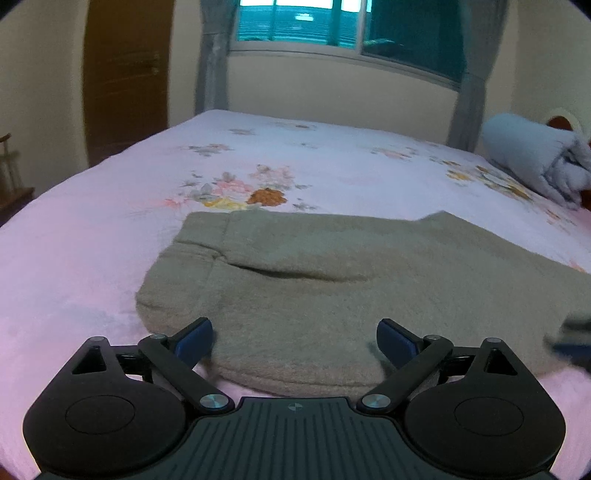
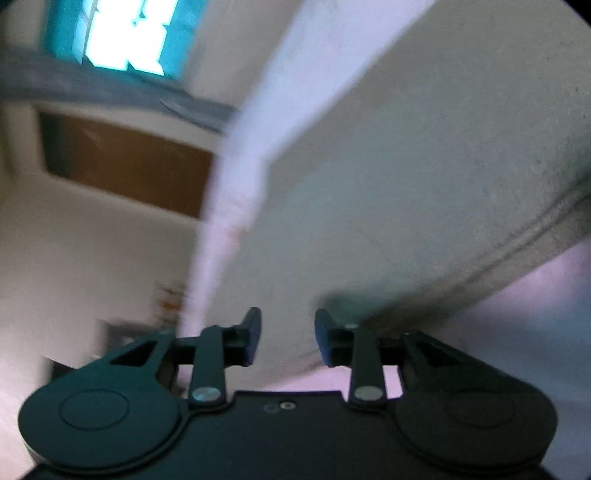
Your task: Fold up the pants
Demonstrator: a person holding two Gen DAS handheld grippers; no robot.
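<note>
While the pants point(image 1: 332, 280) lie flat on the bed point(image 1: 92, 229), folded into a wide olive-grey slab near the bed's near edge, the left tool point(image 1: 294, 341) sits low over their near hem. Its jaws are spread wide, blue pads point(image 1: 194, 341) either side of the hem, nothing pinched. Right tool point(image 2: 287, 338) view is tilted and motion-blurred; it sits close to the pants' edge point(image 2: 406, 184), jaws apart by a narrow gap, pads not pressing on fabric. That tool shows as a dark blur at the right of the left view. Rolled grey blanket point(image 1: 535, 162) at the bed's far right corner. Window point(image 1: 332, 22) with grey curtains point(image 1: 214, 62) behind the bed, brown door point(image 1: 125, 74) left.
</note>
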